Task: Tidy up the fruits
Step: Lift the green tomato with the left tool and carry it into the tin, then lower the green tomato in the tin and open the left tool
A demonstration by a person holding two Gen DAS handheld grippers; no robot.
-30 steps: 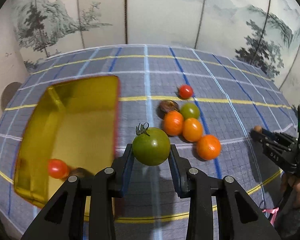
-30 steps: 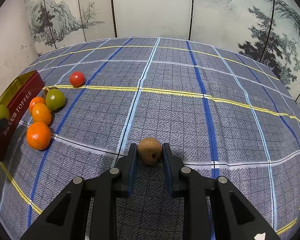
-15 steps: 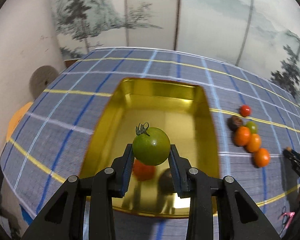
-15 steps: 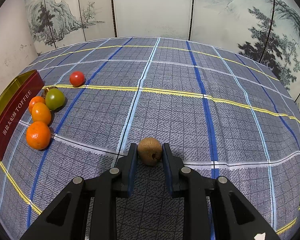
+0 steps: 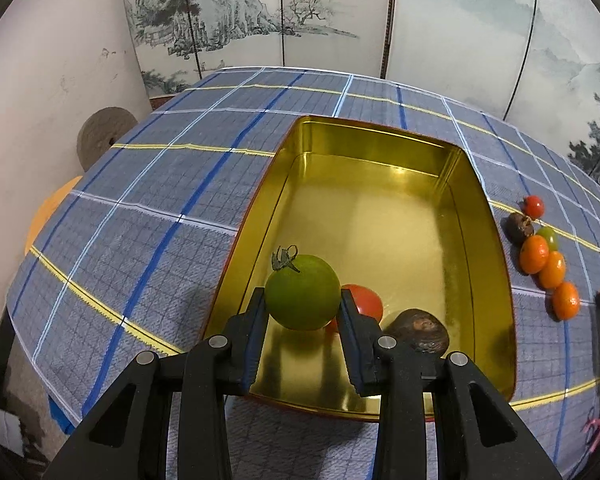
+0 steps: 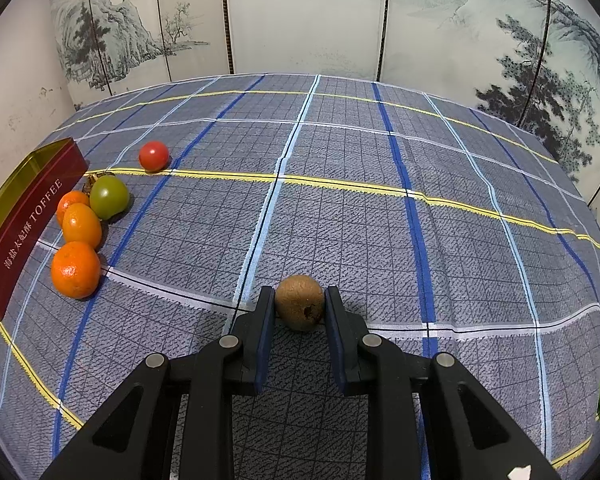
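left gripper [image 5: 302,306]: pinching a green tomato [image 5: 302,297] over the near end of the gold tin [image 5: 380,132]
inside the tin: a red tomato [image 5: 366,302] and a dark wrinkly fruit [image 5: 422,330] sitting side by side
right gripper [image 6: 299,307]: pads pressed on a small brown fruit [image 6: 299,307] low over the plaid tablecloth [image 6: 340,216]
loose fruit: three oranges [image 6: 75,269], another green tomato [image 6: 109,197] and a red one [image 6: 153,155], all just beside the tin's red "TOFFEE" wall
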